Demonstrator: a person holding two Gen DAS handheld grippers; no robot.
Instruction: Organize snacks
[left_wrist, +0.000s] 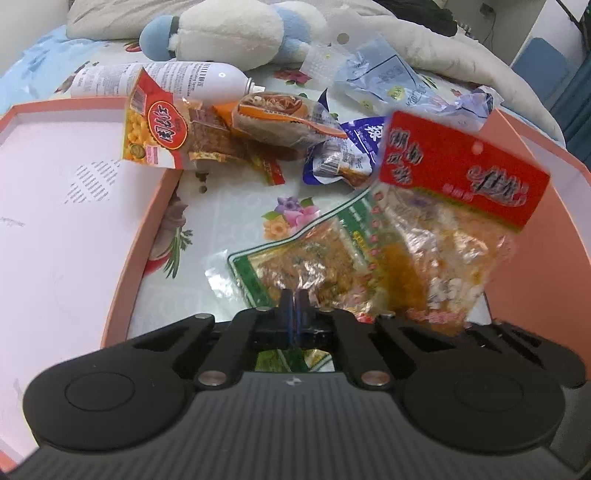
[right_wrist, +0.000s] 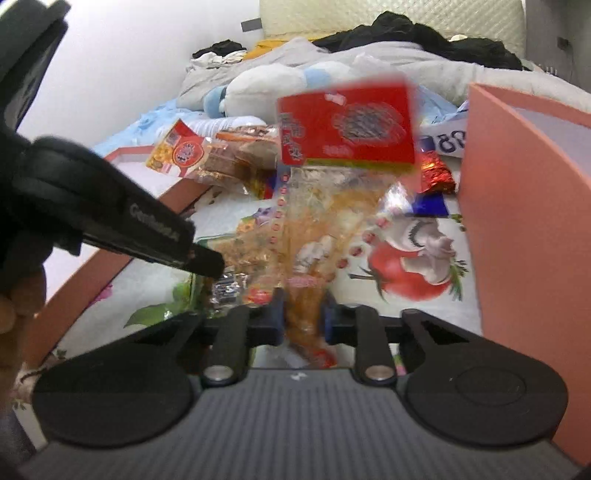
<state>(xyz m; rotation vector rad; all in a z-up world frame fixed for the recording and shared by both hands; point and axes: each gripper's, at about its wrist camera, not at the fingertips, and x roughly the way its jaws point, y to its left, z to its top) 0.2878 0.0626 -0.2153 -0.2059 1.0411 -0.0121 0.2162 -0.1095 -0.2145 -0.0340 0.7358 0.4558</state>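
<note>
You are in a bedroom at home, working on a bed. A sheet (left_wrist: 221, 258) with flowers and tomatoes printed on it covers the bed. A big soft toy (left_wrist: 236, 29) in white and blue lies at the back, next to a puffy grey blanket (right_wrist: 406, 62). Dark clothes (right_wrist: 417, 33) are piled behind it, in front of a padded headboard (right_wrist: 369, 14).

Each claw (left_wrist: 294, 301) (right_wrist: 303, 314) is matte black, with blue pads, silver rivets, ribbed housing
</note>
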